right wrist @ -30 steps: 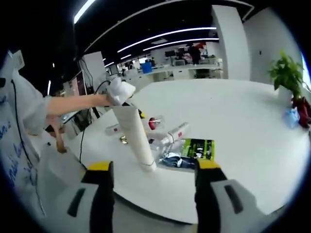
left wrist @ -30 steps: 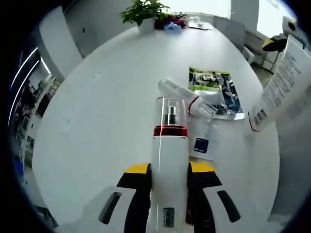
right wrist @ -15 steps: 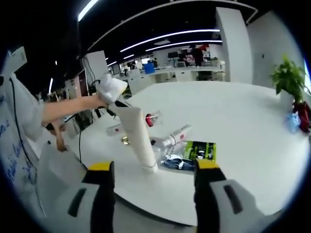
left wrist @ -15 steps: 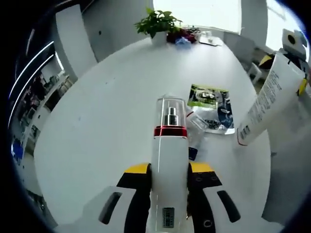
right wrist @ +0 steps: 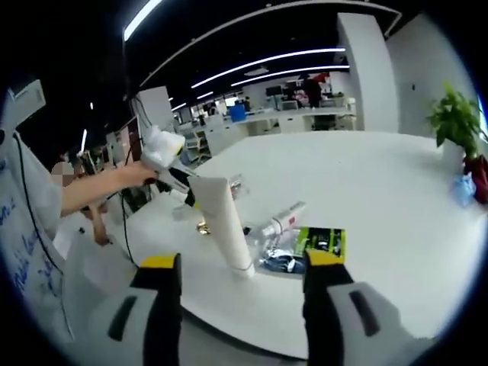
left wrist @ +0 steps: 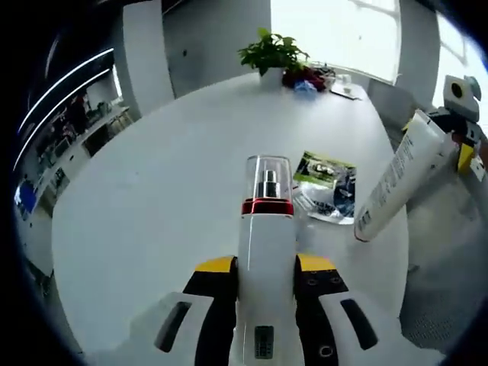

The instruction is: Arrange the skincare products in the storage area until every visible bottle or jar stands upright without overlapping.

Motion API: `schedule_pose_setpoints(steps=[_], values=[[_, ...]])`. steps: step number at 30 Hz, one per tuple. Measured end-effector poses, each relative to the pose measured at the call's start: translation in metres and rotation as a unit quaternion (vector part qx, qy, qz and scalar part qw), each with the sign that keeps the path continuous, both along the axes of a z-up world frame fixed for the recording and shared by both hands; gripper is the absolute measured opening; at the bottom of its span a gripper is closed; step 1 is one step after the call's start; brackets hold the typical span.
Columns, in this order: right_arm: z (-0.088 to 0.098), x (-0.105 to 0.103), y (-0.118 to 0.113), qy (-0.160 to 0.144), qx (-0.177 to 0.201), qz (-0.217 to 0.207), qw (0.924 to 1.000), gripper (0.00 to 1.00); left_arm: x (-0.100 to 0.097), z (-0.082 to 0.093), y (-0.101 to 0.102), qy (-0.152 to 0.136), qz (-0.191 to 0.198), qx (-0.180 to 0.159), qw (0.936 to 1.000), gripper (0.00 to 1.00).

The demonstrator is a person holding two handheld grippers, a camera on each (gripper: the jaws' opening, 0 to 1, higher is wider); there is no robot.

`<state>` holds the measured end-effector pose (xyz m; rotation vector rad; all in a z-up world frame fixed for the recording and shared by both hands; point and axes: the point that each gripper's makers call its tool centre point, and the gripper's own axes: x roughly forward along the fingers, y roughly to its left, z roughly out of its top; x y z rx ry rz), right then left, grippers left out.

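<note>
Left tool (left wrist: 263, 286): we saw its jaws clamped on a white pump bottle (left wrist: 266, 252), which lay along the jaws with its clear cap and red collar pointing away from the camera.

Right tool (right wrist: 241, 293): in the right gripper view we found its jaws set wide apart with nothing between them; in the left gripper view we saw it at the right edge (left wrist: 460, 122).

White tube (right wrist: 227, 225): we saw it standing cap-down near the tabletop's near edge in the right gripper view, leaning a little; in the left gripper view (left wrist: 396, 179) it stood tilted, its upper end beside the right tool, and we could not tell whether the two touched.

Tabletop (left wrist: 152, 206): we saw it white and rounded, carrying everything.

Green-and-black packet (left wrist: 329, 179): we saw it lying flat just beyond the tube's foot, with clear wrapping beside it.

Slim bottle (right wrist: 283, 219): we saw it lying on its side just beside the packet, a red band near its cap.

Person's hand (right wrist: 141, 174): we saw it holding the left tool beyond the tube.

Potted plant (left wrist: 274, 53): we saw it at the tabletop's far end.
</note>
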<state>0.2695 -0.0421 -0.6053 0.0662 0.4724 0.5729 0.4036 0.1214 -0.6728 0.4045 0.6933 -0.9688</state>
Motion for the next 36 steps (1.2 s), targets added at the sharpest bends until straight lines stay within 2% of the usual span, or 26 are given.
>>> schedule_pose_setpoints(steps=[8, 10, 15, 18, 23, 28, 31, 36], values=[[0.004, 0.002, 0.006, -0.009, 0.025, 0.002, 0.9996, 0.66, -0.022, 0.01, 0.009, -0.007, 0.024, -0.019, 0.9995, 0.25], [0.006, 0.003, 0.007, -0.015, 0.025, 0.004, 0.9996, 0.63, -0.029, 0.013, 0.011, -0.005, 0.028, -0.028, 0.9992, 0.25], [0.011, 0.002, 0.02, -0.024, 0.051, 0.019, 0.9982, 0.58, -0.043, 0.019, 0.013, -0.013, 0.035, -0.043, 0.9984, 0.25], [0.013, 0.0, 0.027, -0.02, 0.074, 0.023, 0.9968, 0.56, -0.048, 0.021, 0.017, -0.017, 0.042, -0.045, 0.9979, 0.25], [0.015, -0.001, 0.034, -0.021, 0.084, 0.026, 0.9959, 0.56, -0.059, 0.026, 0.023, -0.02, 0.05, -0.055, 0.997, 0.25], [0.018, -0.006, 0.048, -0.023, 0.1, 0.049, 0.9935, 0.55, -0.072, 0.03, 0.023, -0.023, 0.051, -0.062, 0.9965, 0.25], [0.018, -0.009, 0.054, -0.02, 0.108, 0.057, 0.9923, 0.52, -0.078, 0.033, 0.023, -0.029, 0.053, -0.067, 0.9959, 0.25], [0.015, -0.015, 0.065, -0.007, 0.123, 0.068, 0.99, 0.5, -0.09, 0.034, 0.028, -0.022, 0.061, -0.082, 0.9945, 0.25]])
